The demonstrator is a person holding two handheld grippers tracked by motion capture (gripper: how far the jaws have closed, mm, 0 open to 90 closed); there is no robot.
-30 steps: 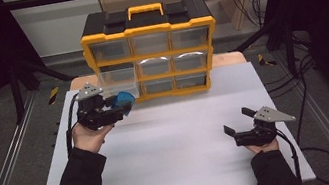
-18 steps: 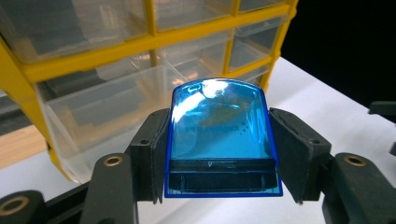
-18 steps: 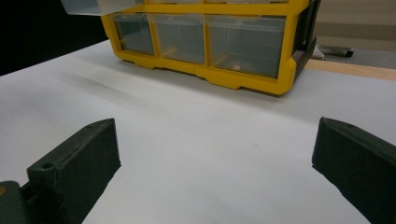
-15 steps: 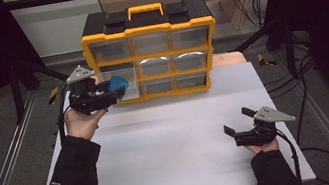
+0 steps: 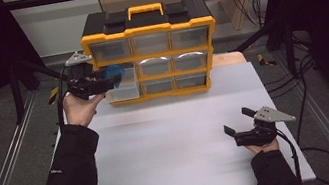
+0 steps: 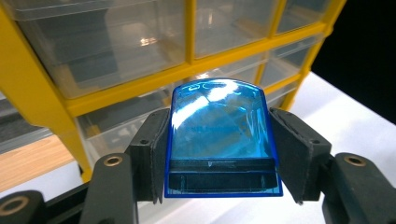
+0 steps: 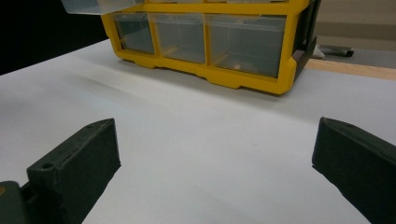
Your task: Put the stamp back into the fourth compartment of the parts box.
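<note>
The left gripper (image 5: 108, 79) clamps a translucent blue plastic piece (image 6: 222, 137) between its two black fingers (image 6: 149, 151), the pads pressing on both its sides. Just beyond the fingertips stands a yellow drawer organizer (image 5: 151, 54), one clear drawer (image 5: 123, 86) pulled out right beside the blue piece. The right gripper (image 5: 234, 132) rests low over the white table (image 5: 171, 142), fingers (image 7: 77, 170) spread wide with nothing between them.
</note>
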